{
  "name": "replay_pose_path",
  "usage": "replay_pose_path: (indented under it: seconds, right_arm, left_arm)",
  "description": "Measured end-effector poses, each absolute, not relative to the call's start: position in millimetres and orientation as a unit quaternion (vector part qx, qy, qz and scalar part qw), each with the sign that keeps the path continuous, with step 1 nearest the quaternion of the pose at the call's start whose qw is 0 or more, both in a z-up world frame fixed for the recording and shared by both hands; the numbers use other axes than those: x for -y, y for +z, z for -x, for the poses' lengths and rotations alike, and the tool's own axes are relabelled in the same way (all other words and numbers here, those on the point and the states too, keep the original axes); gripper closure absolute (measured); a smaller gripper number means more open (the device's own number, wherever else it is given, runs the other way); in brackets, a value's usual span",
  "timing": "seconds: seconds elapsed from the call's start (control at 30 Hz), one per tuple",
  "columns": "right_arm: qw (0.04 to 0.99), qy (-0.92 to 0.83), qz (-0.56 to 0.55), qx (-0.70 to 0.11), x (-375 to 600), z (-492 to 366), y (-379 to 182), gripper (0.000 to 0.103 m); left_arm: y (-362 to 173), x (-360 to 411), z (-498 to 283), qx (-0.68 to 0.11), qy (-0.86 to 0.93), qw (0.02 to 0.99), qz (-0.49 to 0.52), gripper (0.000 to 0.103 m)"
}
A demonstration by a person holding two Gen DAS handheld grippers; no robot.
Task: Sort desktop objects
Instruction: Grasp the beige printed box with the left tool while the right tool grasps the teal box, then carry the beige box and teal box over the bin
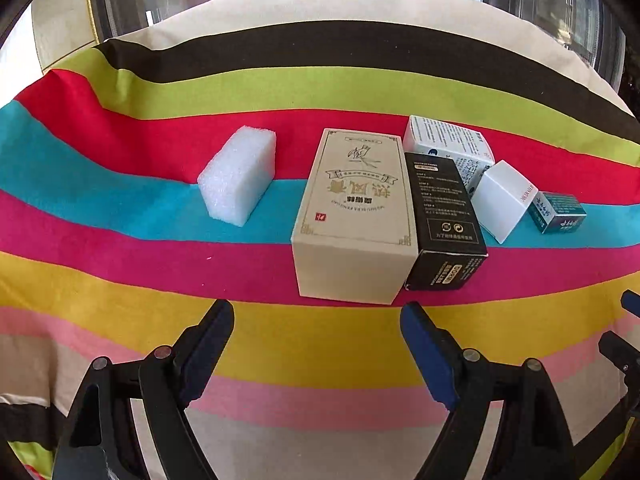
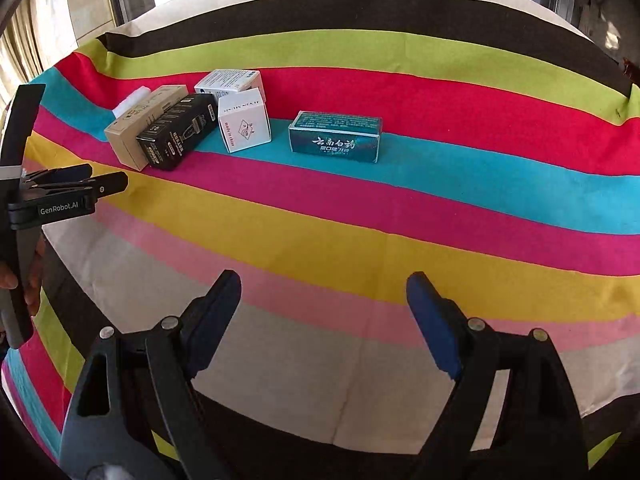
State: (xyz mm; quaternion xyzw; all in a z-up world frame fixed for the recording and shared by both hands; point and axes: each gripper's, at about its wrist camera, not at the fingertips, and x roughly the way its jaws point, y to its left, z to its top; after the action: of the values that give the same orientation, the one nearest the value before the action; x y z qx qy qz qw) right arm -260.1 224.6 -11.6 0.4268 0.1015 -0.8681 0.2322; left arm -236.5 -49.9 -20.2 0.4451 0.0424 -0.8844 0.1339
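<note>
On the striped cloth lie a beige box [image 1: 356, 216], a black box [image 1: 444, 220] touching its right side, a white printed box [image 1: 452, 144] behind them, a white cube box [image 1: 504, 200] and a teal box [image 1: 558, 212]. A white foam block [image 1: 238, 176] lies apart to the left. My left gripper [image 1: 316, 316] is open and empty, just short of the beige box. My right gripper [image 2: 324, 292] is open and empty, well short of the teal box [image 2: 335, 137]. The right wrist view also shows the beige box [image 2: 132, 132], black box [image 2: 176, 136] and white cube box [image 2: 244, 126].
The striped cloth [image 1: 120, 264] covers the table up to a window at the back. The left gripper's body [image 2: 52, 200] and the hand on it show at the left edge of the right wrist view. Part of the right gripper [image 1: 624, 344] shows at the left wrist view's right edge.
</note>
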Motion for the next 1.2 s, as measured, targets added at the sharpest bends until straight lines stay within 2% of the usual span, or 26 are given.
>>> replay_pose_path:
  seconds: [0.1,0.27,0.33,0.47,0.6,0.63,0.67,0.7,0.73,0.83,0.97,1.2]
  right_arm:
    - [0.237,-0.866,-0.428,-0.101,-224,280,-11,0.017]
    - [0.252,-0.862,-0.414,-0.148,-209,317,-10,0.017]
    - [0.272,-0.854,-0.411,-0.168,-202,332,-10,0.017]
    - [0.328,-0.818,-0.401,-0.25,-182,354,-14,0.015]
    - [0.369,-0.798,-0.393,-0.269,-170,368,-12,0.014]
    - [0.373,-0.797,-0.393,-0.267,-170,368,-12,0.014]
    - [0.379,-0.798,-0.396,-0.253,-172,368,-11,0.022]
    - [0.376,-0.8,-0.402,-0.238,-176,366,-11,0.026]
    - [0.366,-0.806,-0.403,-0.232,-179,359,-11,0.027]
    - [0.338,-0.819,-0.407,-0.221,-192,325,-10,0.027]
    - [0.302,-0.836,-0.412,-0.2,-207,262,-8,0.027]
    - [0.281,-0.847,-0.414,-0.18,-213,164,-3,0.027]
  left_arm:
    - [-20,55,254,-0.042,-0.886,0.13,-0.443,0.017]
    - [-26,72,280,-0.056,-0.883,0.134,-0.446,0.017]
    - [-29,78,288,-0.075,-0.88,0.128,-0.452,0.017]
    - [-29,78,303,-0.061,-0.88,0.125,-0.455,0.017]
    - [-30,77,309,-0.062,-0.884,0.123,-0.446,0.017]
    - [-30,77,307,-0.063,-0.885,0.122,-0.446,0.018]
    - [-29,77,303,-0.069,-0.886,0.119,-0.442,0.022]
    - [-26,78,296,-0.077,-0.89,0.115,-0.433,0.043]
    - [-24,78,289,-0.085,-0.892,0.107,-0.43,0.05]
    - [-23,73,260,-0.088,-0.891,0.081,-0.438,0.05]
    - [-25,57,213,-0.052,-0.894,0.086,-0.436,0.05]
    - [-19,41,121,-0.095,-0.891,0.068,-0.439,0.05]
